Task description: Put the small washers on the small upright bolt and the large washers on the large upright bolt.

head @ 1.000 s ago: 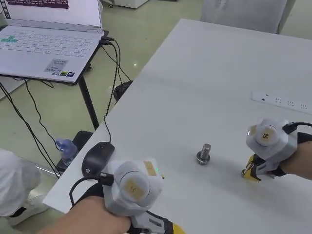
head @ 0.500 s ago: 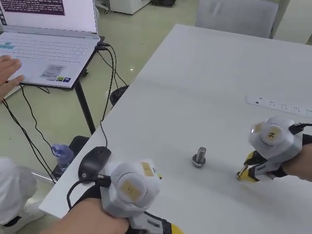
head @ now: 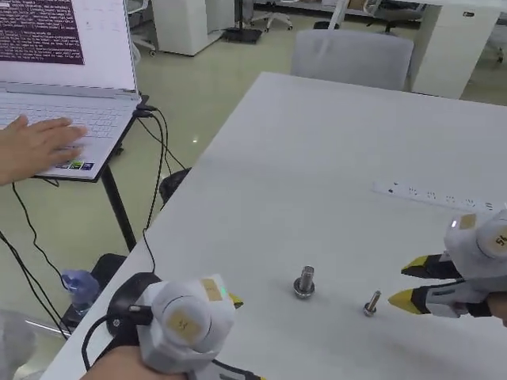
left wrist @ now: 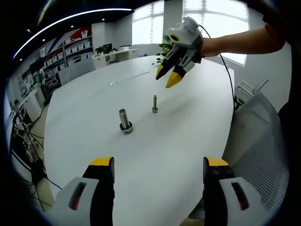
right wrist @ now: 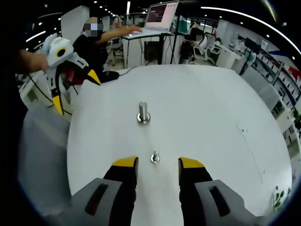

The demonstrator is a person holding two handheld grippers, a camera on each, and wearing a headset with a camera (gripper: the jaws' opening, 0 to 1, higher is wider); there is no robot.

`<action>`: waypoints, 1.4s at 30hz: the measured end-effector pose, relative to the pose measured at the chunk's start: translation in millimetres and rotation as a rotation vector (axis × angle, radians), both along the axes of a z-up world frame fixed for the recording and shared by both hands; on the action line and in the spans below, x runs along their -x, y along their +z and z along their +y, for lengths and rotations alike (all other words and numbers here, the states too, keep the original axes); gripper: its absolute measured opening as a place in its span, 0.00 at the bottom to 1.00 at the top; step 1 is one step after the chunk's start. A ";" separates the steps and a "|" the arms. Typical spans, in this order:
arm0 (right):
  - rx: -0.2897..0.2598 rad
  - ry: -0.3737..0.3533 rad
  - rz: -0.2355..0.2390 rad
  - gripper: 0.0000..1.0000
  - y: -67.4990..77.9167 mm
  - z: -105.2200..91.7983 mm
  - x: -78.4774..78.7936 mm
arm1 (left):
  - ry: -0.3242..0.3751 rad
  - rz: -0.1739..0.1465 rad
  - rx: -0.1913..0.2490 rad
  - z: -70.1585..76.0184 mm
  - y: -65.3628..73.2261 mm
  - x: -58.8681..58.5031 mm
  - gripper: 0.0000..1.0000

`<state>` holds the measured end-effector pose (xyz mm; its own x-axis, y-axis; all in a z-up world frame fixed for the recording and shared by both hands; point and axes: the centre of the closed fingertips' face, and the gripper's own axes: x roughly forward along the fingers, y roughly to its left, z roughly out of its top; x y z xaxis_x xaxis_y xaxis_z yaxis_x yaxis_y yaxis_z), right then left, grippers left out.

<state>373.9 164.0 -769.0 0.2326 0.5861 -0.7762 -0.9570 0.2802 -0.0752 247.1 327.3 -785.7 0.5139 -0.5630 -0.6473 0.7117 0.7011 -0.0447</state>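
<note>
The large bolt (head: 304,281) (left wrist: 124,121) (right wrist: 143,113) stands upright on the white table (head: 317,158). To its right stands the small bolt (head: 371,302) (left wrist: 154,103) (right wrist: 154,157), also upright. My right gripper (head: 402,285) (right wrist: 158,163) is open, its yellow tips just short of the small bolt and apart from it. It also shows in the left gripper view, as the right gripper (left wrist: 167,77) hovering above and past the small bolt. My left gripper (left wrist: 159,162) (right wrist: 77,92) is open wide at the table's near edge with nothing in it, well back from both bolts.
A white power strip (head: 428,196) lies on the table's far right. Off the left edge, a laptop (head: 55,47) sits on a stand with a person's hand (head: 36,146) on its keys. A grey chair (head: 352,55) stands at the far end. Cables hang near the left edge.
My right gripper held the small bolt in its tips; now it is open and the bolt stands alone on the table. The head camera tilted up. A hand came onto the laptop.
</note>
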 end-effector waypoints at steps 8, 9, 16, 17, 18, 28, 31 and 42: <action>-0.134 -0.108 -0.007 0.40 25.0 -18.8 20.3 | 0.008 -0.016 0.021 0.4 8.6 -0.5 0.78; -0.161 -0.119 -0.006 0.40 28.6 -18.6 24.0 | 0.009 -0.018 0.022 0.5 9.2 -0.5 0.78; -0.262 -0.181 0.002 0.46 31.4 -30.9 49.9 | 0.015 -0.025 0.052 -0.6 14.7 3.1 0.78; -0.267 -0.188 0.000 0.46 30.9 -32.1 53.4 | 0.016 -0.025 0.054 -0.6 14.8 4.2 0.78; -0.280 -0.197 0.001 0.47 28.7 -34.7 56.2 | 0.017 -0.025 0.057 -0.9 15.6 5.9 0.78; -0.347 -0.265 0.007 0.59 15.0 -40.8 81.6 | 0.053 -0.032 0.105 0.7 18.8 11.1 0.79; -0.347 -0.276 0.001 0.63 8.0 -43.6 85.0 | 0.062 -0.026 0.106 4.3 14.8 12.7 0.79; -0.370 -0.321 0.053 0.74 -17.0 -48.3 98.1 | 0.054 -0.015 0.087 8.2 7.7 15.0 0.84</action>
